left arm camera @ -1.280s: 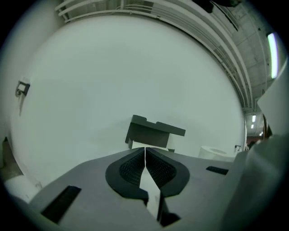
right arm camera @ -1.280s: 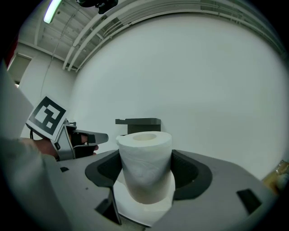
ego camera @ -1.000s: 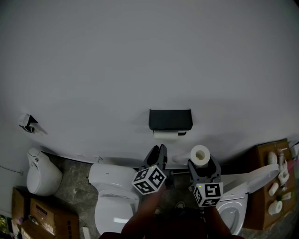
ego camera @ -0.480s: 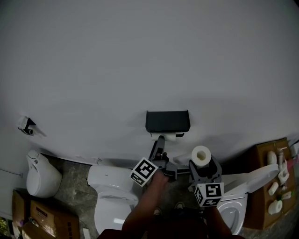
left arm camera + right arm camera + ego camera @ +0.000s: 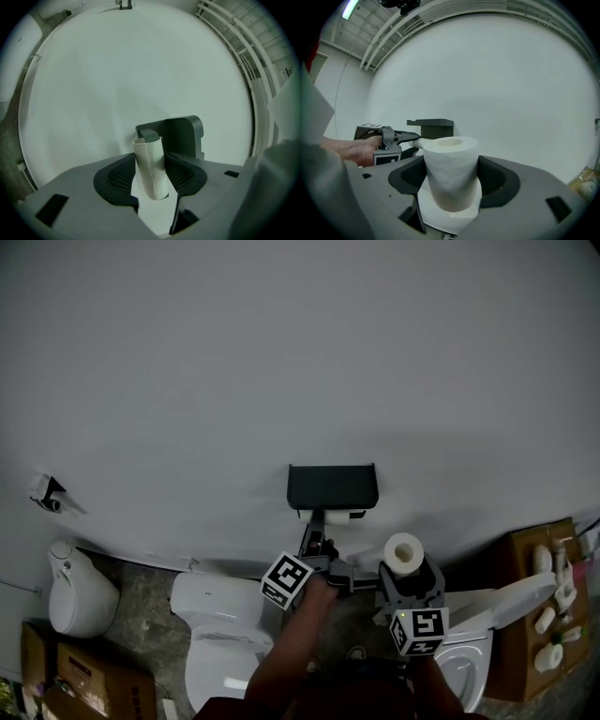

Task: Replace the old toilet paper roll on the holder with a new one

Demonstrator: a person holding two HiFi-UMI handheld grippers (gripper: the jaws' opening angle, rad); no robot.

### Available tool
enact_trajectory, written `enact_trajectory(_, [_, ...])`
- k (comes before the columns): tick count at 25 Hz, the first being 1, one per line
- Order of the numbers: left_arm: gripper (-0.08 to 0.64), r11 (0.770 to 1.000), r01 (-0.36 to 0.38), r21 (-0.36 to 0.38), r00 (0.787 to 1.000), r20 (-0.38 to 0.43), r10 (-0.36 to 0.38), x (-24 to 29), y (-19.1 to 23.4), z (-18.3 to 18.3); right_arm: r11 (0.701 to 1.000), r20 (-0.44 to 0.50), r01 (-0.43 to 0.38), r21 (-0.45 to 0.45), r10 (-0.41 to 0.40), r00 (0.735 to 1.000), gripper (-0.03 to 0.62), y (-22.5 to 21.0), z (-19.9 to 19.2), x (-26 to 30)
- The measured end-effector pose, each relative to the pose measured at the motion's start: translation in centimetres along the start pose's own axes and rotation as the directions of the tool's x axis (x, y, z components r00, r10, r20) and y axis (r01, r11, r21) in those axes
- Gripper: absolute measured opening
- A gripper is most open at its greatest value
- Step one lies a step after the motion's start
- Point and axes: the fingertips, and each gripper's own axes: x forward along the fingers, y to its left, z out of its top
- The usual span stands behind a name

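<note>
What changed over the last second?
The left gripper rolled onto its side and reached up to the holder; its jaws have just been closing on the old roll there. The right gripper stayed put, holding the new roll.

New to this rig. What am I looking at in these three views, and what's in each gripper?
There is no robot here. A person holds a two-jaw gripper in each hand, and the marker cubes are part of the grippers. The head view comes from a camera on the person's head, facing a white wall with a black paper holder and a toilet on the floor below. The other two views come from cameras riding on each gripper, looking along its jaws. The left gripper has just been closing on the old roll, a nearly bare tube at the holder. Its pads appear to touch both sides. The right gripper clamps the new roll, held upright.
</note>
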Motion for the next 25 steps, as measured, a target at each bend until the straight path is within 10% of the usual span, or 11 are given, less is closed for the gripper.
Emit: enact_trajectory(25, [0.206, 0.994, 0.055, -0.093, 0.982, -0.175, -0.071, 3.7, -2.3, -11.0, 0.985, 0.0, 0.172, 0.018, -0.172, 0.985, 0.349, -7.8, -0.4, -3.5])
